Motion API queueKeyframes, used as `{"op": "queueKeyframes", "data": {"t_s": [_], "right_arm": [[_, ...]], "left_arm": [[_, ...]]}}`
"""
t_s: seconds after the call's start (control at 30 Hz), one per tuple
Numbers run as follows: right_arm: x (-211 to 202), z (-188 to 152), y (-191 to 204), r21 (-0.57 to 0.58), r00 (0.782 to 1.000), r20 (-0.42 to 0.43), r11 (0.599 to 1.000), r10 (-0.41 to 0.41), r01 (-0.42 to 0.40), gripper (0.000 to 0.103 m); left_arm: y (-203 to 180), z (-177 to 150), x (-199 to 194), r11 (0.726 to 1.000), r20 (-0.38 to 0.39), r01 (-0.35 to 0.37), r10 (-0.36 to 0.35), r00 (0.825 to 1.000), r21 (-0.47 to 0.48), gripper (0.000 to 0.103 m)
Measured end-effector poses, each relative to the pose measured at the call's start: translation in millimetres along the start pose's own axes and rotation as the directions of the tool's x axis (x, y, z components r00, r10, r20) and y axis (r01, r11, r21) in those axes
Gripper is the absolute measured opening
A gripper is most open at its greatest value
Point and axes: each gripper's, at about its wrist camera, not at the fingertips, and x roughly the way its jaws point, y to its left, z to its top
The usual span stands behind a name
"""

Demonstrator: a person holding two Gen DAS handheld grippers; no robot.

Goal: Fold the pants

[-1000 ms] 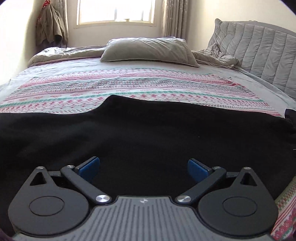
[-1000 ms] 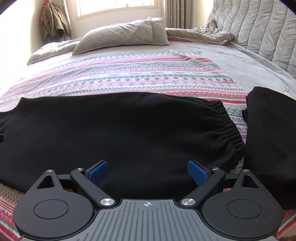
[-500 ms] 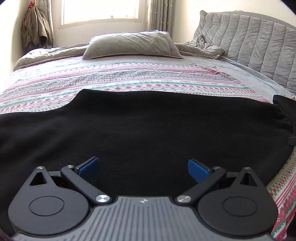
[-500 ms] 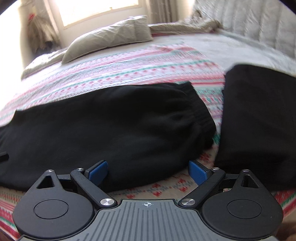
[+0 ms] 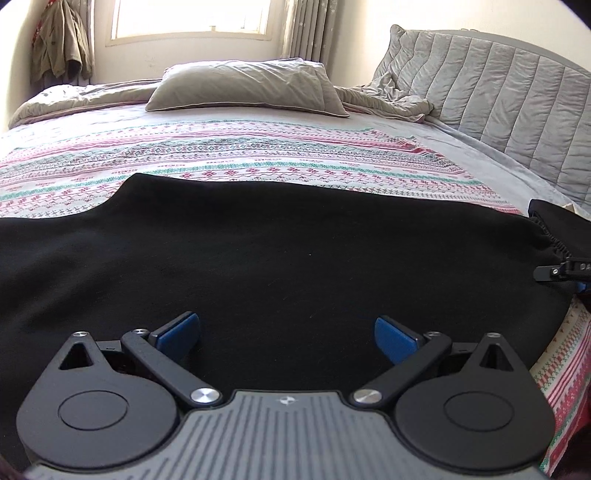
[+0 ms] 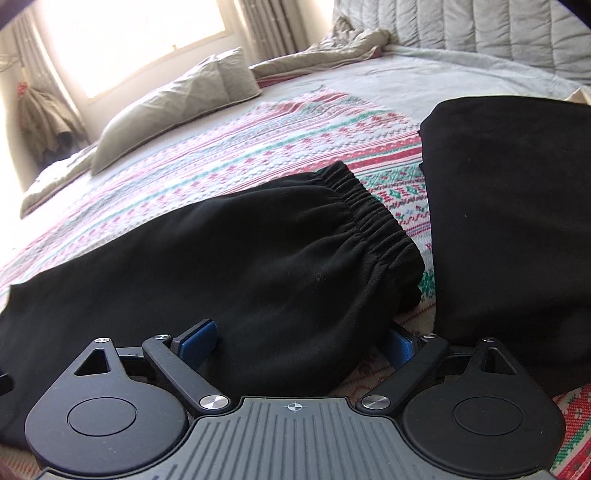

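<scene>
Your right gripper point(image 6: 301, 341) has its jaws wide and closing a little. The near edge of the black pants point(image 6: 221, 258) lies between the blue pads point(image 6: 197, 338), w/ the cloth bulging up in the gap. You can't tell whether the pads press on it yet; the right-hand pad is half hidden behind the fabric. Just beyond is the gathered elastic band point(image 6: 369, 214) of the pants, one end, pointing toward the far right.

Your left gripper point(image 5: 288, 334) has jaws wide, nothing pinched. Both pads point(image 5: 177, 332) hover over the flat middle of the pants point(image 5: 277, 258), which stretch across the whole left wrist view from edge to edge. At the right edge of that view the tip of your other gripper point(image 5: 561, 271) shows beside the elastic end.

No boxes, bins or baskets in view, so nothing held inside anything.

Counts: 2 grippers. 1 pair of pants spread out. 1 other black folded cloth point(image 6: 517, 221) to the right of the band, close by but apart, w/ a strip of patterned blanket point(image 6: 258, 147) between. 1 pillow point(image 5: 243, 86) at the far side of the bed. 1 rumpled grey quilt point(image 5: 388, 101) by the padded headboard point(image 5: 498, 99). 1 window point(image 5: 188, 18), curtains either side, and some clothes hung point(image 5: 61, 40) in the left corner.
</scene>
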Motion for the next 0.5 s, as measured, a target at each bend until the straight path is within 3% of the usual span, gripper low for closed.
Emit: {"op": "queueKeyframes", "data": {"t_s": [0.1,0.13,0.2,0.37,0.5], "right_arm": [[1.3,-2.6,12.2,-0.003,0.997,0.03,0.998,-0.068,0.068,0.079],[1.0,-3.3,15.8,0.001,0.996,0.039,0.997,-0.076,0.076,0.071],[-0.2,-4.2,20.1,0.005,0.995,0.056,0.997,-0.083,0.083,0.062],[-4.4,-1.7,18.3,0.052,0.994,0.082,0.997,-0.069,0.064,0.025],[-8.5,1.6,25.3,0.045,0.991,0.115,0.997,-0.062,0.057,0.017]], "left_arm": [[1.1,1.3,1.3,0.999,0.001,0.022,-0.022,1.0,-0.027,0.103],[1.4,2.2,1.5,0.999,0.002,0.029,-0.028,1.0,-0.035,0.103],[3.2,3.3,0.9,0.998,0.002,0.041,-0.041,0.999,-0.053,0.103],[6.4,5.3,-1.5,0.99,-0.001,0.09,-0.091,0.996,-0.109,0.103],[6.7,4.9,-1.0,0.981,-0.005,0.12,-0.122,0.993,-0.15,0.103]]}}
